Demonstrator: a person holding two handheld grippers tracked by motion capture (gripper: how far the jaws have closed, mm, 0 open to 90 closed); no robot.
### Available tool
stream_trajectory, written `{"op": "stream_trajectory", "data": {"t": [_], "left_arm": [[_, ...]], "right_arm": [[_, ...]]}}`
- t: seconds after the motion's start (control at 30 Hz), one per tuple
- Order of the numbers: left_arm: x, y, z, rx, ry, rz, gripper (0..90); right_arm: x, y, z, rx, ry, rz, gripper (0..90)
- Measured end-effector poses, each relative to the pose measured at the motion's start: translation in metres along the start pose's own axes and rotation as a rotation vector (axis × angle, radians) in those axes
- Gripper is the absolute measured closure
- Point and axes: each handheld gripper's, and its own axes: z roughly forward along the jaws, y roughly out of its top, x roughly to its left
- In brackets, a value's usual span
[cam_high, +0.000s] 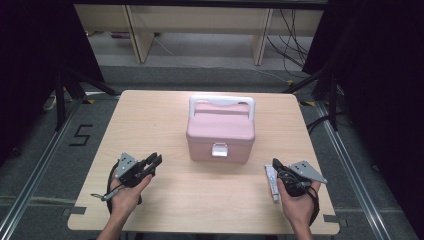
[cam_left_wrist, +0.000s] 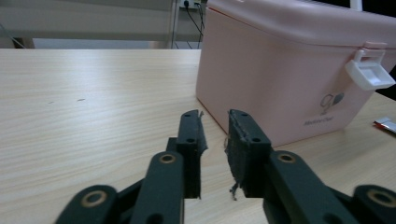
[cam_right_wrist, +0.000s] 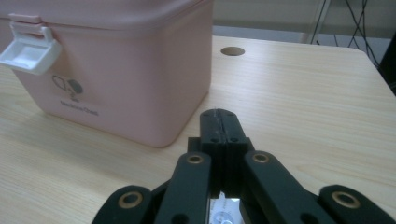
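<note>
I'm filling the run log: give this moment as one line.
left gripper: open, empty | right gripper: shut | pink box: lid shut, between them

We hold the left gripper (cam_high: 154, 162) low at our left with its fingers (cam_left_wrist: 191, 140) slightly parted and empty, while the right gripper (cam_high: 276, 164) sits at our right, its fingers (cam_right_wrist: 219, 126) pressed together, both forearms entering from below.

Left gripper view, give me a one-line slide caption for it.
Left tool, jaws slightly apart and empty, points at the front corner of a closed pink box with a white latch on a wooden table.
</note>
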Motion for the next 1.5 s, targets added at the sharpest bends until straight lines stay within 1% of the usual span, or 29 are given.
{"op": "stream_trajectory", "data": {"t": [0.03,0.07,0.1,0.13,0.17,0.2,0.23,0.27,0.3,0.33,0.37,0.4,0.43,0.5,0.6,0.63,0.67,0.8,0.87,0.9,0.97,1.03,1.07,1.17,1.2,1.37,1.43,1.47,1.5], "left_arm": [[-0.001,0.001,0.002,0.001,-0.016,0.004,78.3],[-0.005,0.003,0.006,0.012,-0.027,0.007,83.0],[-0.005,0.003,0.006,0.012,-0.027,0.007,85.0],[-0.007,0.004,0.011,0.016,-0.04,0.01,87.0],[-0.009,0.006,0.02,0.028,-0.051,0.006,89.1],[-0.01,0.007,0.026,0.039,-0.047,0.016,89.6],[-0.009,0.009,0.032,0.049,-0.048,0.017,89.9],[-0.008,0.01,0.042,0.064,-0.058,0.0,90.0],[-0.008,0.01,0.042,0.064,-0.058,0.0,90.0],[-0.008,0.012,0.048,0.074,-0.062,-0.005,90.0],[-0.008,0.016,0.06,0.087,-0.063,0.011,90.0],[-0.009,0.018,0.066,0.092,-0.068,0.009,90.0],[-0.009,0.018,0.066,0.092,-0.068,0.009,90.0],[-0.01,0.021,0.079,0.108,-0.068,0.016,90.0],[-0.012,0.023,0.087,0.108,-0.062,0.012,90.0],[-0.012,0.023,0.087,0.108,-0.062,0.012,90.0],[-0.012,0.024,0.089,0.106,-0.062,0.006,90.0],[-0.012,0.023,0.094,0.111,-0.071,0.007,90.0],[-0.012,0.022,0.095,0.117,-0.077,0.005,90.0],[-0.012,0.022,0.095,0.115,-0.083,0.001,90.0],[-0.013,0.022,0.096,0.117,-0.085,0.009,90.0],[-0.016,0.023,0.097,0.107,-0.108,0.019,90.0],[-0.016,0.023,0.097,0.109,-0.112,0.024,90.0],[-0.018,0.024,0.097,0.118,-0.102,0.031,90.0],[-0.017,0.024,0.097,0.116,-0.106,0.029,90.0],[-0.017,0.025,0.097,0.117,-0.107,0.066,90.0],[-0.016,0.025,0.097,0.113,-0.115,0.078,90.0],[-0.016,0.026,0.096,0.12,-0.109,0.083,90.0],[-0.016,0.026,0.097,0.118,-0.111,0.085,90.0]], "right_arm": [[0.003,0.001,0.001,-0.006,0.008,0.024,90.0],[0.005,0.004,0.005,-0.001,0.028,-0.017,90.0],[0.005,0.004,0.005,-0.001,0.028,-0.017,90.0],[0.012,0.007,0.009,0.034,0.035,0.0,90.0],[0.011,0.009,0.014,0.036,0.047,-0.01,90.0],[0.011,0.011,0.016,0.051,0.048,-0.014,90.0],[0.014,0.013,0.019,0.07,0.038,0.024,90.0],[0.012,0.016,0.023,0.076,0.032,-0.002,90.0],[0.012,0.016,0.023,0.076,0.032,-0.002,90.0],[0.013,0.019,0.028,0.09,0.035,0.025,90.0],[0.012,0.025,0.036,0.101,0.046,-0.01,90.0],[0.012,0.028,0.038,0.108,0.032,-0.021,90.0],[0.012,0.028,0.038,0.108,0.032,-0.021,90.0],[0.014,0.035,0.047,0.127,0.029,-0.007,90.0],[0.013,0.039,0.055,0.136,0.033,-0.015,90.0],[0.017,0.039,0.057,0.142,0.025,0.03,90.0],[0.014,0.039,0.06,0.134,0.02,-0.004,90.0],[0.016,0.04,0.069,0.136,0.021,0.009,90.0],[0.016,0.042,0.07,0.138,0.008,-0.011,90.0],[0.016,0.042,0.073,0.129,0.026,-0.004,90.0],[0.018,0.043,0.076,0.125,0.018,0.0,90.0],[0.024,0.044,0.079,0.13,0.017,0.015,90.0],[0.023,0.045,0.081,0.115,0.005,-0.017,90.0],[0.024,0.046,0.082,0.112,0.012,0.001,90.0],[0.021,0.046,0.083,0.11,0.023,-0.02,90.0],[0.024,0.045,0.084,0.111,0.008,-0.003,90.0],[0.021,0.046,0.085,0.119,0.027,-0.022,90.0],[0.024,0.045,0.086,0.109,0.007,0.0,90.0],[0.021,0.046,0.089,0.101,0.016,-0.031,90.0]]}}
